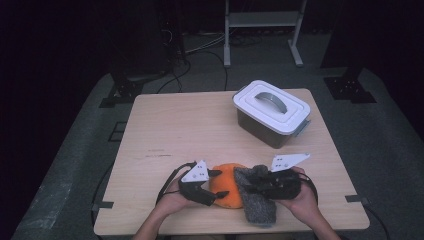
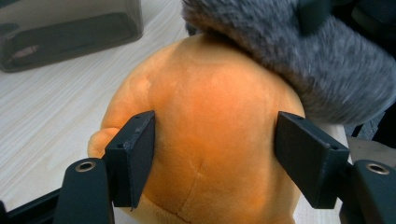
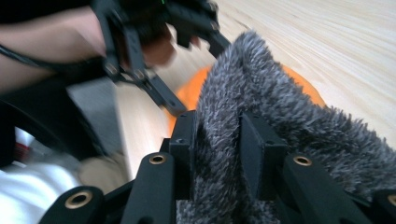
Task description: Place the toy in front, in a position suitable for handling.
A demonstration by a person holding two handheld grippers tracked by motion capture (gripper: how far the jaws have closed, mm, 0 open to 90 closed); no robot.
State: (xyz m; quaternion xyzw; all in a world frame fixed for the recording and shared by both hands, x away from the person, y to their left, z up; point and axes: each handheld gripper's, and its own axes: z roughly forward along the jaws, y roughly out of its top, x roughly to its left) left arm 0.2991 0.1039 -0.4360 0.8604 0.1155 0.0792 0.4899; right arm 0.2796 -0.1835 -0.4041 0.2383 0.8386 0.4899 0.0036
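Orange plush toy [image 1: 227, 185]: located at the six o'clock edge of the table [image 1: 190, 130], clamped on both flanks by the half-open left gripper [image 1: 219, 183]. Grey fuzzy cloth [image 1: 257, 200]: draped over the toy's three o'clock side, a fold pinched in the narrowly parted right gripper [image 1: 248, 181]. Lidded white box [image 1: 271, 112]: placed at one o'clock, well apart.

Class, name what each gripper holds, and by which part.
Left gripper clamps the orange plush toy across its body; right gripper pinches a fold of the grey fuzzy cloth.
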